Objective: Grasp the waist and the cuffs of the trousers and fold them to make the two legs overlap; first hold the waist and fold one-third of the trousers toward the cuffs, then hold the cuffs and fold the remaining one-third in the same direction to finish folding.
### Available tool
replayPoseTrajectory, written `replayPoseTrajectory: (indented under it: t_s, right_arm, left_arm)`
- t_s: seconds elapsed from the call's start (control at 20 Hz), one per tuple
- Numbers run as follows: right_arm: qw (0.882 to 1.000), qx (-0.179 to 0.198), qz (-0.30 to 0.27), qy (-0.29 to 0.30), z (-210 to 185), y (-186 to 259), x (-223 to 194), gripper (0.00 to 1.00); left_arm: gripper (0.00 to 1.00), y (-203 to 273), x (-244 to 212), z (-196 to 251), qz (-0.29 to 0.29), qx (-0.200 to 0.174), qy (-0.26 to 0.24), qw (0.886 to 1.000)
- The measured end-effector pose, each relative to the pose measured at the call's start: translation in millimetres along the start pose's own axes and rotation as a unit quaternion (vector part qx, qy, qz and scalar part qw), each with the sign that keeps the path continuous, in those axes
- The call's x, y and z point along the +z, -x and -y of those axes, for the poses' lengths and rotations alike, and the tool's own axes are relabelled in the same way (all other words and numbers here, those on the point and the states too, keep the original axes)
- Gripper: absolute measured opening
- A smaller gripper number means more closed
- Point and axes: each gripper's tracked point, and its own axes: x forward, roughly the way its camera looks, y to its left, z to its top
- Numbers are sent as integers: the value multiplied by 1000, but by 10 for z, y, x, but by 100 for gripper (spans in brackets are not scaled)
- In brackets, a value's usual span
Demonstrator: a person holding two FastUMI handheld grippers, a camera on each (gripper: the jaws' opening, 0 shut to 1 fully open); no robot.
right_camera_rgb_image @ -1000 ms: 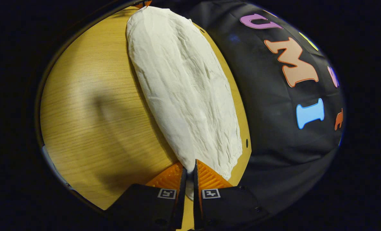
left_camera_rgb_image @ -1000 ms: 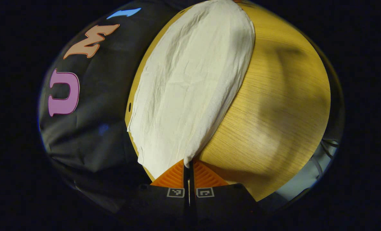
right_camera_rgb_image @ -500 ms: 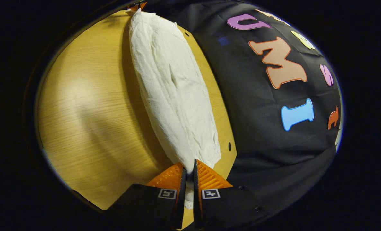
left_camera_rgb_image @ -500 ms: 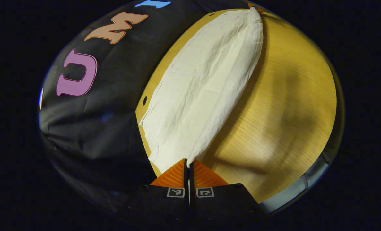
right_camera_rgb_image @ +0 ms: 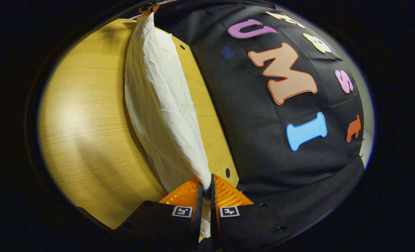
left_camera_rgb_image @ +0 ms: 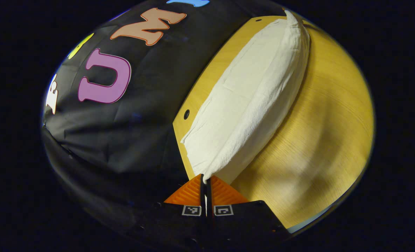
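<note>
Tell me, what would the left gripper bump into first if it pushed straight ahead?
The trousers it already pinches: the left gripper points along the cloth, which stretches ahead above the table. Depth beyond is unclear.

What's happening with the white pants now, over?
Left gripper, right gripper each pinching trousers. Cloth stretched between them over table. Nothing blocking.

Ahead of the left gripper (left_camera_rgb_image: pixel 205 179), the lifted white trousers (left_camera_rgb_image: pixel 252 101) span the way; bare wooden table (left_camera_rgb_image: pixel 319 140) lies open to their right. The booth's cloth wall (right_camera_rgb_image: pixel 263 140) closes off the right gripper's (right_camera_rgb_image: pixel 206 180) right side.
</note>
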Motion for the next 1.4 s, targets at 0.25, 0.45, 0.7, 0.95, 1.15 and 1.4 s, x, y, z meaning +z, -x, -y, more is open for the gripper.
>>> replayPoseTrajectory:
  t_s: [0.25, 0.45, 0.7, 0.95, 1.15, 1.4]
  right_arm:
    - [1000, -26, -1, 10, 309, -289, 163, 17]
    - [998, -47, -32, 16, 484, -481, 252, 17]
    - [996, -55, -62, 28, 551, -768, 267, 17]
    - [997, -36, -63, 11, 479, -1272, 194, 17]
    - [996, -15, -81, -24, 331, -1722, 97, 14]
    - [993, -17, -100, -56, 142, -2064, 41, 20]
  left_arm:
    - [0, -231, 289, -356, 27, 12, 2, 1000]
    - [0, -595, 587, -696, 68, 7, -9, 998]
    - [0, -1064, 895, -880, 107, -1, 0, 994]
    - [0, -1401, 1047, -812, 94, 4, 18, 995]
    - [0, -1688, 1076, -670, 73, 11, 37, 997]
    - [0, -1932, 1094, -569, 62, 20, 72, 995]
